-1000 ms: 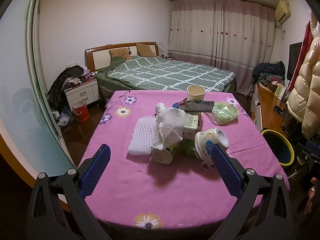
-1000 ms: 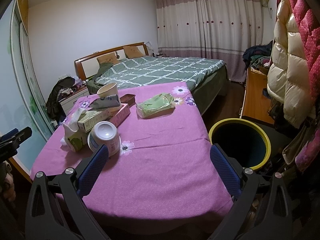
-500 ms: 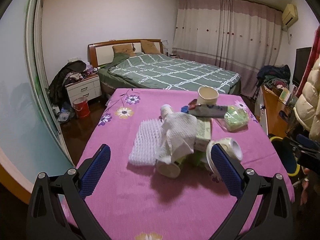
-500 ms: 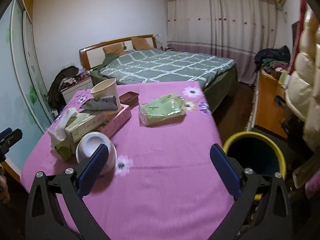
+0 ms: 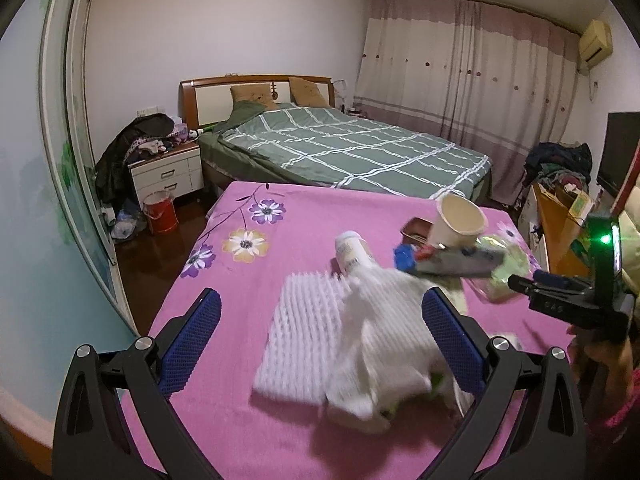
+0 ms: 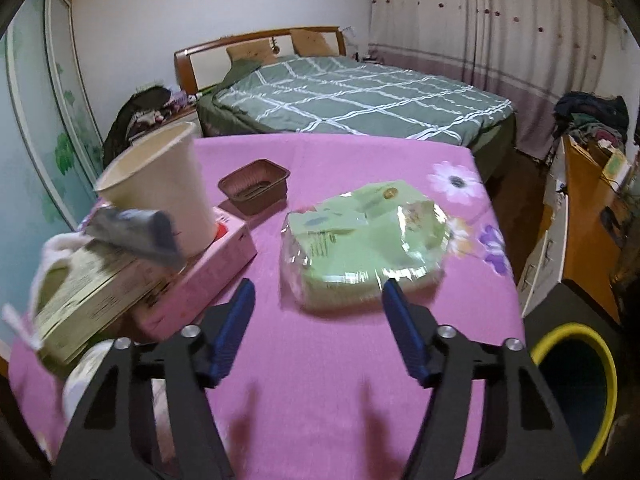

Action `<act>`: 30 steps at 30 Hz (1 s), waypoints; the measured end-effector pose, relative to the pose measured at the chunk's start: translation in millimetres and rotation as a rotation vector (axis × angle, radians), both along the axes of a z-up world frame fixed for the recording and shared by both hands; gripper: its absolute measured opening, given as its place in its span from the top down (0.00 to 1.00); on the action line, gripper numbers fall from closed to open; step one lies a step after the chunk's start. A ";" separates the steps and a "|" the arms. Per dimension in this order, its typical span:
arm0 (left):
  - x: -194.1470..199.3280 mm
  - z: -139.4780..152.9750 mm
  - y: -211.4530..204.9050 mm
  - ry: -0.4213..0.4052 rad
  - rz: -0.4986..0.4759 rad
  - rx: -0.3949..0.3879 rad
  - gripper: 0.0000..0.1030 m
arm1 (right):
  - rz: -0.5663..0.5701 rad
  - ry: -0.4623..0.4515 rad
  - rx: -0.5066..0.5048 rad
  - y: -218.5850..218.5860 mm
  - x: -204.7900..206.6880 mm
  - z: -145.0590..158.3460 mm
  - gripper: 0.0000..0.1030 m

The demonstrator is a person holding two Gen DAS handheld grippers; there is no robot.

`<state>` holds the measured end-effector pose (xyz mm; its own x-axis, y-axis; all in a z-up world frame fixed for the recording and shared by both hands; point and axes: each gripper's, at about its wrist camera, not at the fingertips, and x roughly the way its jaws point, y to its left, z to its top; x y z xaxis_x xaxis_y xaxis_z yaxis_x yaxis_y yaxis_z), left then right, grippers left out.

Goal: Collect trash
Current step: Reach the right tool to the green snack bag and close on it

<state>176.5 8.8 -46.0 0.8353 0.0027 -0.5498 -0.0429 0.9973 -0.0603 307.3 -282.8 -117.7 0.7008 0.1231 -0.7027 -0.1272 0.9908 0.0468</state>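
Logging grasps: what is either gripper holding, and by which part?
Nothing. The left gripper and right gripper are both open and empty; the green packet lies ahead of the right.

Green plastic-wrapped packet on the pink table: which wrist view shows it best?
The right wrist view. There the green packet lies whole and near, just beyond the open right gripper. In the left wrist view only a blurred sliver shows at the far right, partly hidden behind other trash.

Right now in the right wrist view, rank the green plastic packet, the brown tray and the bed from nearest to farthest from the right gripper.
1. Green plastic packet: just ahead of the right gripper.
2. Brown tray: farther back, left of centre on the tablecloth.
3. Bed: beyond the table's far edge.
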 end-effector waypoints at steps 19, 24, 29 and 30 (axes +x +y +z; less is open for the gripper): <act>129.7 -43.3 71.8 -0.032 0.106 -0.057 0.04 | 0.016 0.130 -0.036 16.7 62.0 -40.7 0.68; 126.7 -43.8 77.6 -0.054 0.108 -0.075 0.04 | 0.008 0.109 -0.026 15.9 57.6 -37.5 0.90; 124.3 -48.5 78.1 -0.049 0.105 -0.078 0.04 | -0.014 0.047 0.036 4.0 34.5 -15.0 0.94; 121.8 -48.1 77.5 -0.048 0.105 -0.077 0.04 | -0.018 0.033 0.044 1.8 29.2 -9.1 0.94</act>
<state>298.3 86.3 -94.1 0.8580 0.0504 -0.5111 -0.1417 0.9798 -0.1412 336.5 -281.0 -126.9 0.6799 0.1418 -0.7195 -0.1073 0.9898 0.0938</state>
